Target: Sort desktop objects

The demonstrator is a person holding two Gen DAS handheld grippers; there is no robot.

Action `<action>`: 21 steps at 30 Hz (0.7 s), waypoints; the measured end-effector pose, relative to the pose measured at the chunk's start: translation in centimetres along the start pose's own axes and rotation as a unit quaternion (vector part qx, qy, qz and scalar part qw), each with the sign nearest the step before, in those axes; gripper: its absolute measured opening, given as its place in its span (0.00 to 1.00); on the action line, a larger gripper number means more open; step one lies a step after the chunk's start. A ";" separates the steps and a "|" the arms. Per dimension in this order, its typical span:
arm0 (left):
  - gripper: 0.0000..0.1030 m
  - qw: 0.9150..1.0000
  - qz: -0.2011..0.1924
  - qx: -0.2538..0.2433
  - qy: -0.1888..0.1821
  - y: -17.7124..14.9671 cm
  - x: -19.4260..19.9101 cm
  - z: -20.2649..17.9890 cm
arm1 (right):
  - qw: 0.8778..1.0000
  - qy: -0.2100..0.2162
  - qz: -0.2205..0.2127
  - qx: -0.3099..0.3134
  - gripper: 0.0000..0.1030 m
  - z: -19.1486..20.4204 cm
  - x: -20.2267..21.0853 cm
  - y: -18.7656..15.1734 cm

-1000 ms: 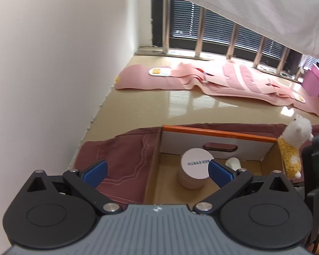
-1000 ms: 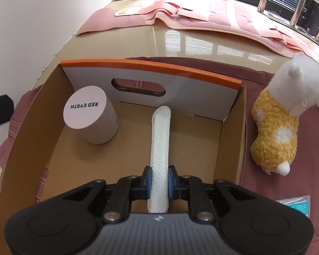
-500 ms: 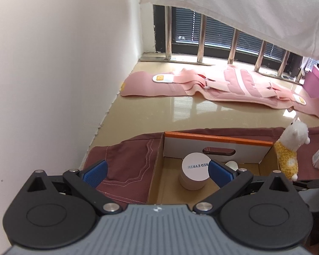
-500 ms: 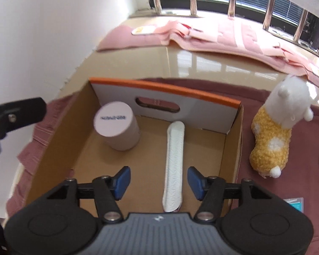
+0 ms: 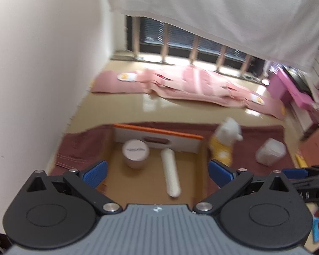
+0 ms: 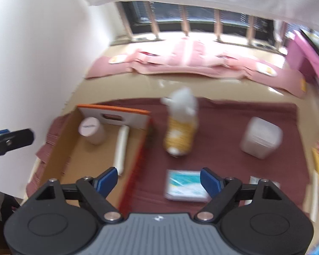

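Now the step in hand looks like choosing the next thing to sort into the brown cardboard box with the orange-edged white end panel [image 6: 100, 146]. Inside it already stand a round pale-pink lidded jar [image 6: 91, 130] and a long white padded strip [image 6: 122, 148], lying flat along the floor of the box.

The right gripper [image 6: 158, 180] has its blue-padded jaws opening, wide apart, with nothing between them; it hangs above the maroon cloth-covered surface [image 6: 223, 161], just over a flat teal-and-white packet [image 6: 186, 186]. The left gripper [image 5: 157, 172] is also wide and empty, looking down into the box.

I judge the packet the handiest pick, since it lies right under the right gripper. Being flat, it would want the jaws brought down steeply astride one edge, pads close to the cloth, so they bite the packet and not the fabric. The yellow-and-white plush toy animal [image 6: 180, 125] and the translucent white plastic container [image 6: 260, 137] stand well apart from it, so there is room. The box wall sits just beside the packet's left; keep the left jaw clear of it.
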State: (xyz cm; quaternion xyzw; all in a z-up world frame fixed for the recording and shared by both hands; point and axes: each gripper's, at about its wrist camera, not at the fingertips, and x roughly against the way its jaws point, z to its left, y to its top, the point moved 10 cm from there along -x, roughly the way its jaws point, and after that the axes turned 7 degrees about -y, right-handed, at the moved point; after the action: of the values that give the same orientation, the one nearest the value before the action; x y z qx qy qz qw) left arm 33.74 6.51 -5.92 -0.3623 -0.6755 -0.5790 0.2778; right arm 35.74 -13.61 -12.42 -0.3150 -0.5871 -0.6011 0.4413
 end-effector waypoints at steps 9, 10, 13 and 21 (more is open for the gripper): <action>1.00 0.993 0.096 -0.015 -0.071 -3.2 -5.9 -13.4 | 0.995 -0.043 0.082 -0.039 0.89 -13.1 -1.8 -4.2; 1.00 0.993 0.103 -0.008 -0.063 -3.5 -6.9 -14.0 | 0.994 -0.042 0.087 -0.044 0.89 -13.8 -2.2 -4.5; 1.00 0.990 0.132 0.023 -0.052 -4.3 -10.0 -15.3 | 0.992 -0.035 0.103 -0.056 0.89 -15.1 -3.8 -5.2; 1.00 0.984 0.172 0.045 -0.002 -6.0 -15.2 -15.7 | 0.990 -0.030 0.125 -0.048 0.89 -15.7 -7.0 -5.6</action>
State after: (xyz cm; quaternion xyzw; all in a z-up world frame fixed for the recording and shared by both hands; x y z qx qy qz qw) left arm 37.05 -11.83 -18.71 -0.4617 -0.6292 -0.4906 0.3877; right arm 35.76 -28.38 -22.88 -0.4250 -0.5263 -0.5589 0.4797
